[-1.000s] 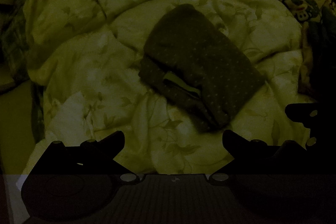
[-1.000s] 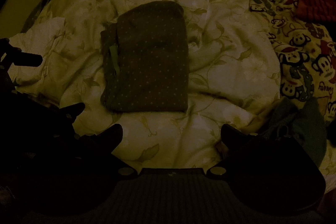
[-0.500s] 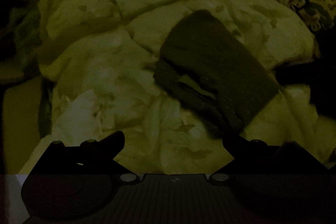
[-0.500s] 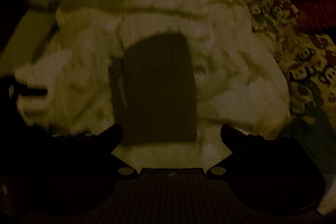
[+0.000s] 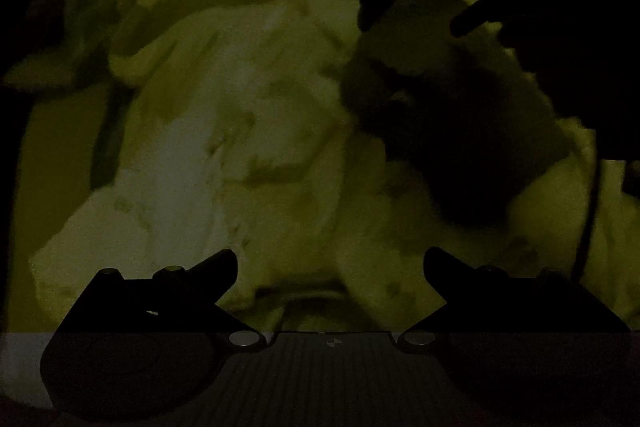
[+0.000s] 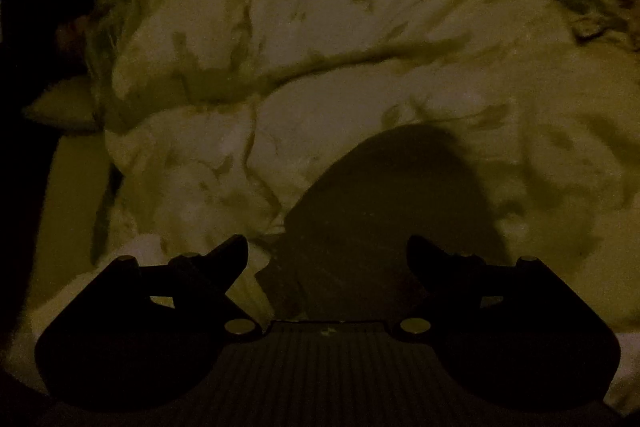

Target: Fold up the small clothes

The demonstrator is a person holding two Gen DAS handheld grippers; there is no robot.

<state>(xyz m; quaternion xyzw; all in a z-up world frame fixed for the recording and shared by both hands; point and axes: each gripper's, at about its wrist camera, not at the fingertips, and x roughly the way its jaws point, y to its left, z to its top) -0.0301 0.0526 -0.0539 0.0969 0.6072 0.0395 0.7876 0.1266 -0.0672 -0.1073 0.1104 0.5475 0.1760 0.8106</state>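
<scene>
My right gripper (image 6: 327,251), jaws spread and just narrowing on nothing, hangs over the near end of the folded garment (image 6: 396,211) lying lengthwise mid-quilt (image 6: 360,27), nearer than my released left gripper (image 5: 330,267).

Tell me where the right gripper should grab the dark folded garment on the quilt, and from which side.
Probably the near edge of the dark folded garment, which lies flat on the quilt between the right gripper's jaws. They have just been closing but stand apart, touching nothing. Come from above and from the near side, where the layered edge offers something to pinch.
</scene>
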